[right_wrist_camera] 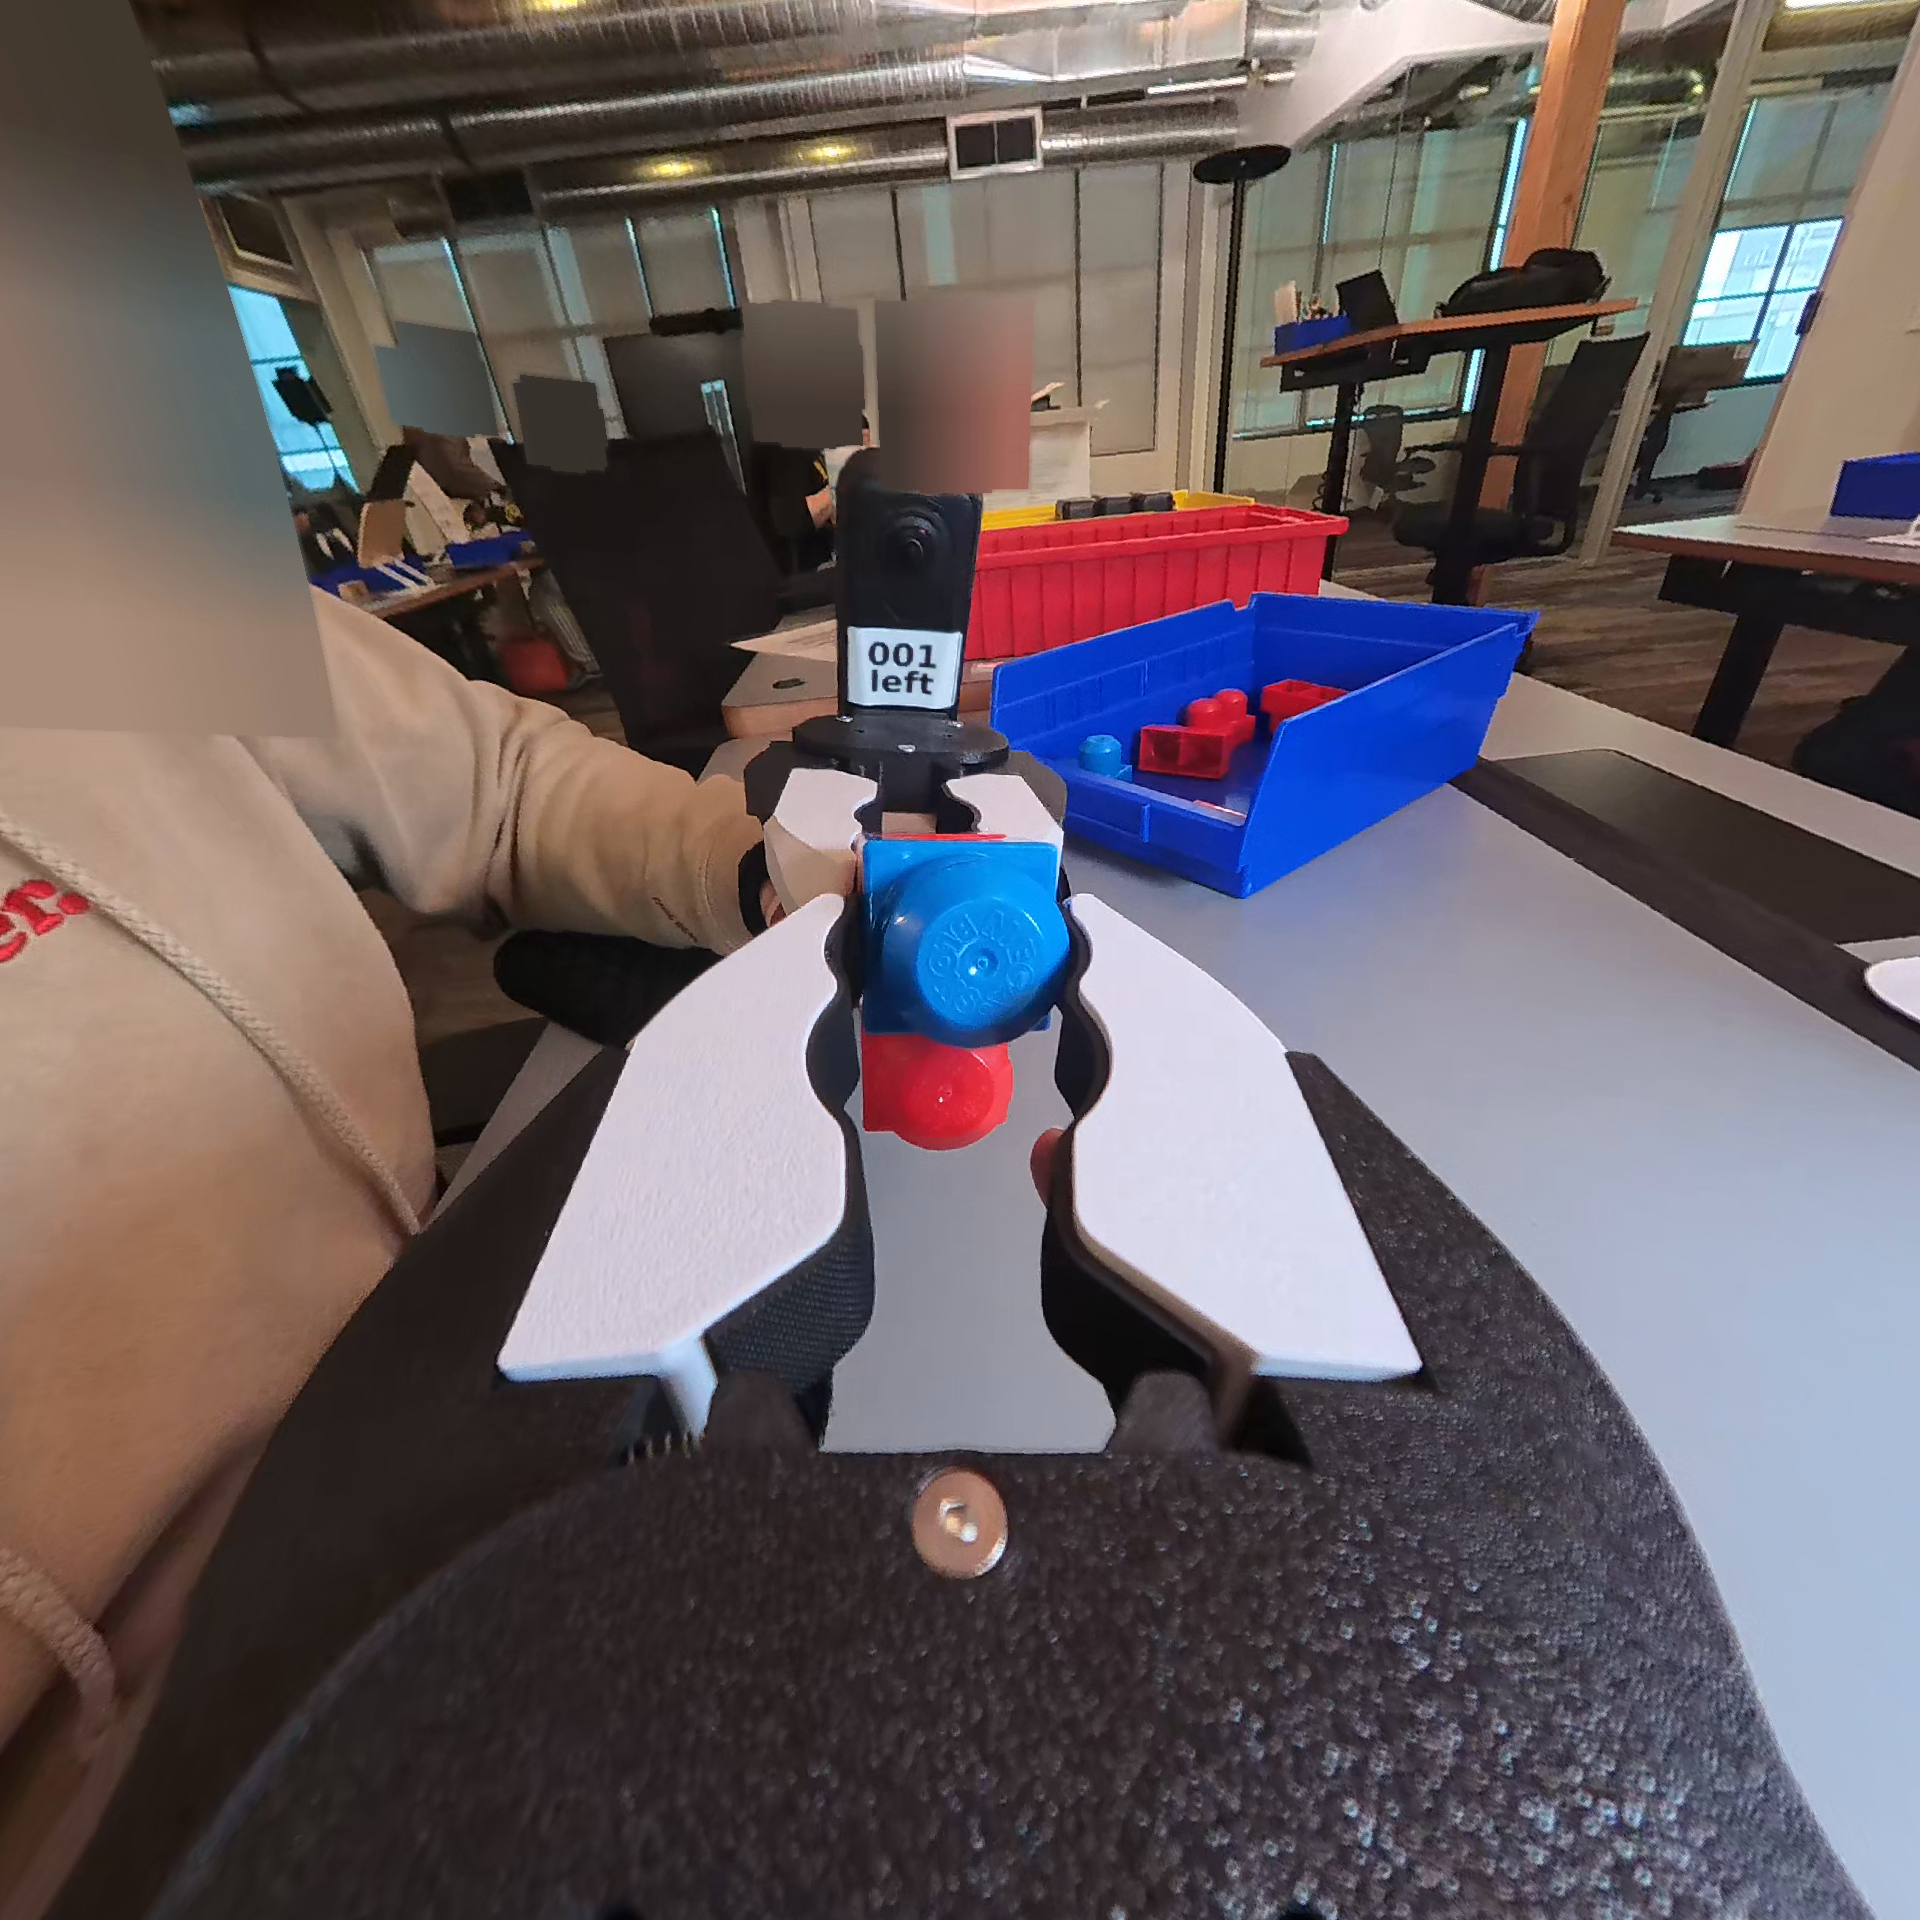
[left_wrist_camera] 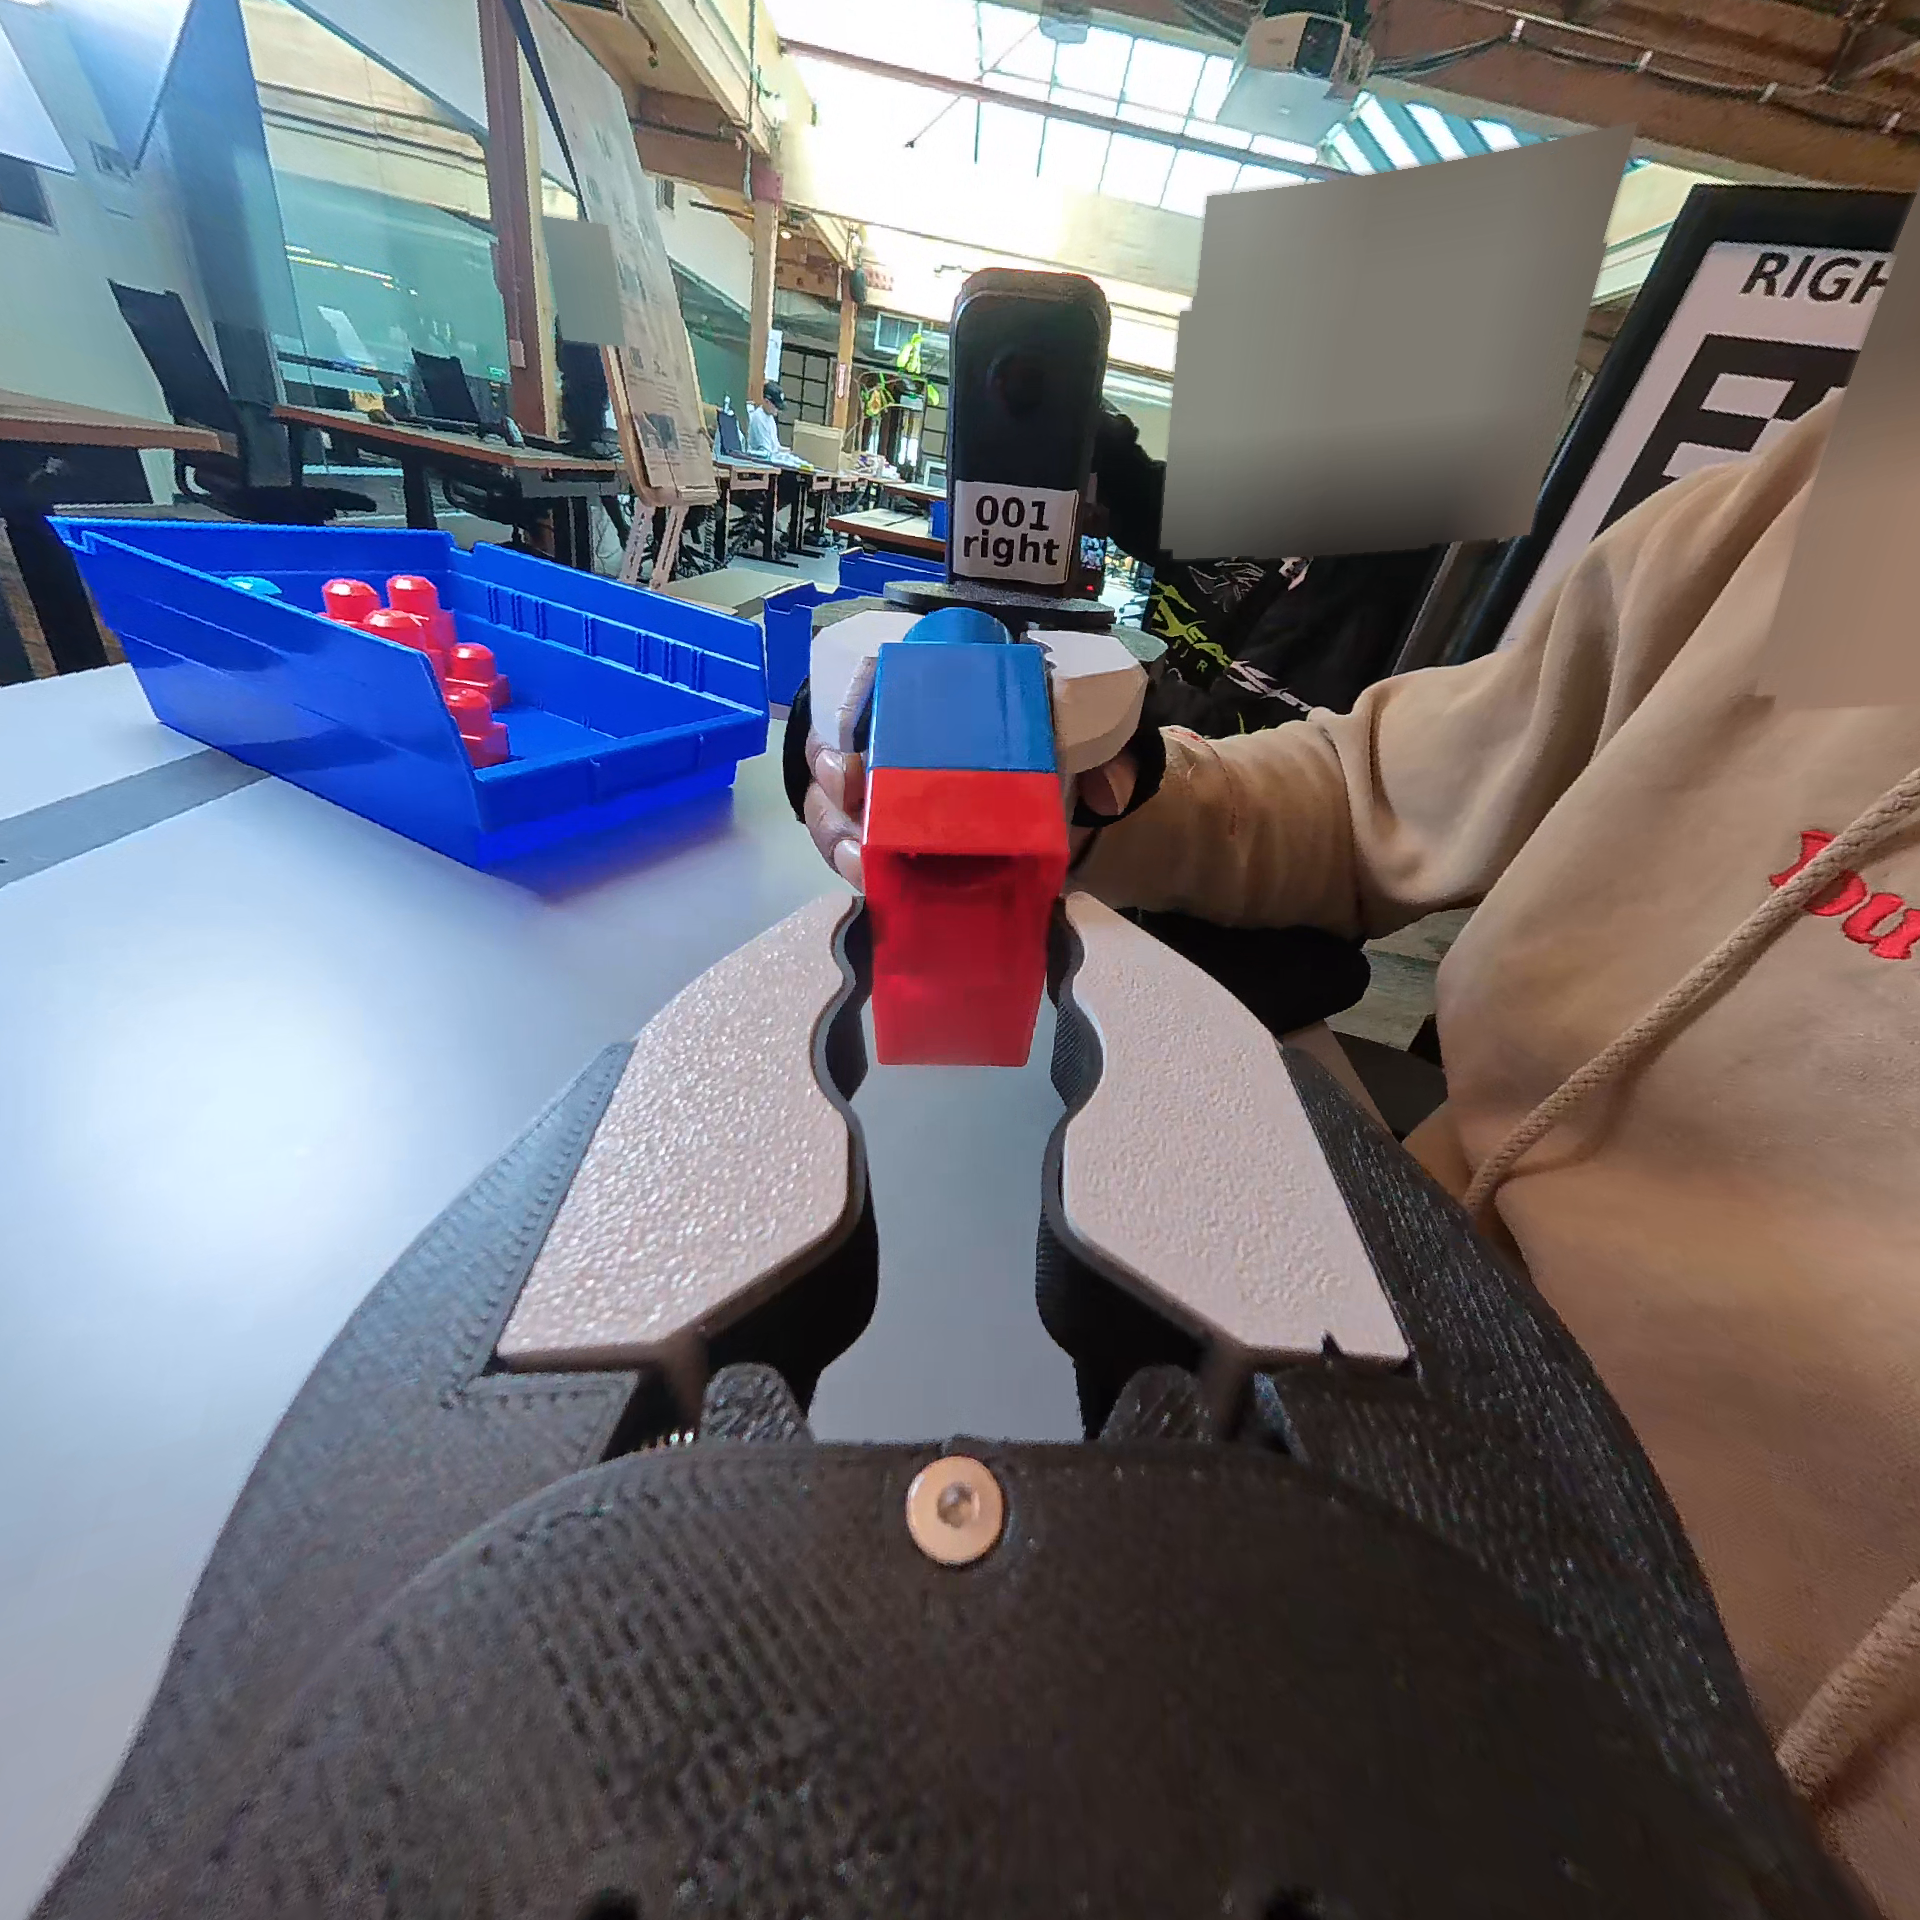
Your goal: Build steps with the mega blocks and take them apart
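My left gripper (left_wrist_camera: 956, 940) is shut on a red mega block (left_wrist_camera: 951, 894) held above the grey table (left_wrist_camera: 260, 1039). A blue block (left_wrist_camera: 961, 712) is joined to the red block's far end. The right gripper (left_wrist_camera: 971, 675) faces me and clamps that blue block. In the right wrist view my right gripper (right_wrist_camera: 961, 935) is shut on the blue block (right_wrist_camera: 966, 951), whose stud points at the camera. The red block (right_wrist_camera: 935, 1096) shows below it with one free stud. The left gripper (right_wrist_camera: 914, 816) grips the stack from the far side.
A blue bin (left_wrist_camera: 623, 748) stands on the table at the back left, with several red blocks (left_wrist_camera: 416, 613) in it. In the right wrist view the bin (right_wrist_camera: 1351, 769) also holds a small blue block (right_wrist_camera: 1101, 750). A red bin (right_wrist_camera: 1143, 582) stands behind. A person's beige sleeve (left_wrist_camera: 1351, 790) is close.
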